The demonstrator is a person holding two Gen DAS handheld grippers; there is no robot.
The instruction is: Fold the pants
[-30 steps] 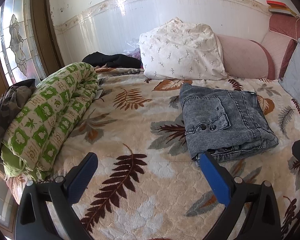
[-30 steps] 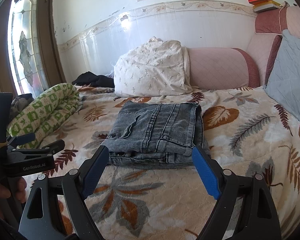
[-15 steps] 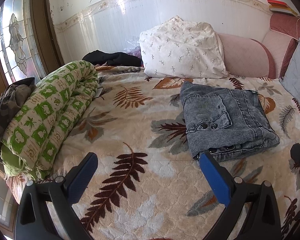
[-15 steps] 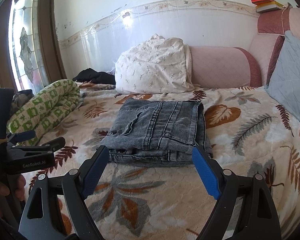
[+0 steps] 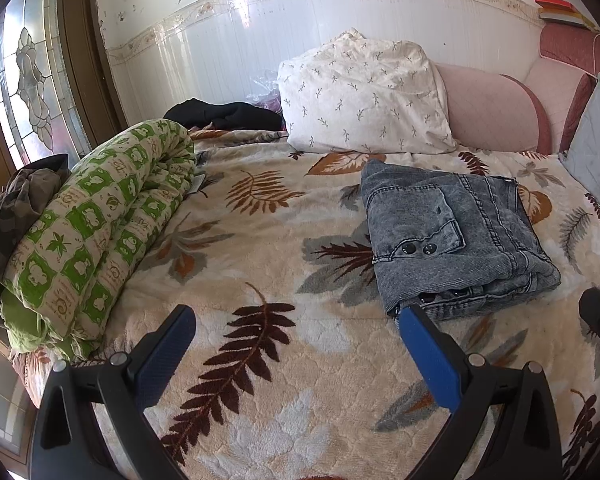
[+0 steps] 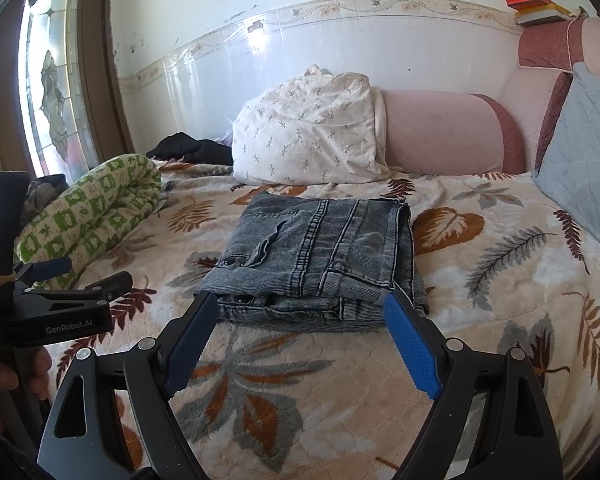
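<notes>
Grey-blue denim pants [image 5: 452, 236] lie folded in a thick rectangular stack on the leaf-patterned blanket; they also show in the right wrist view [image 6: 320, 264], straight ahead. My left gripper [image 5: 296, 316] is open and empty, over the blanket to the left of the pants, its right finger near their front corner. My right gripper [image 6: 300, 308] is open and empty, just in front of the stack's near edge, not touching it. The left gripper's body shows at the left of the right wrist view [image 6: 60, 300].
A rolled green-and-white quilt [image 5: 96, 232] lies along the bed's left edge by a stained-glass window. A white patterned pillow [image 5: 364, 96], a pink bolster [image 5: 492, 112] and dark clothes [image 5: 224, 114] sit against the back wall. A grey cushion [image 6: 584, 152] stands at right.
Both grippers have drawn slightly back and up from the folded pants. The pants have not moved. Both stay open.
</notes>
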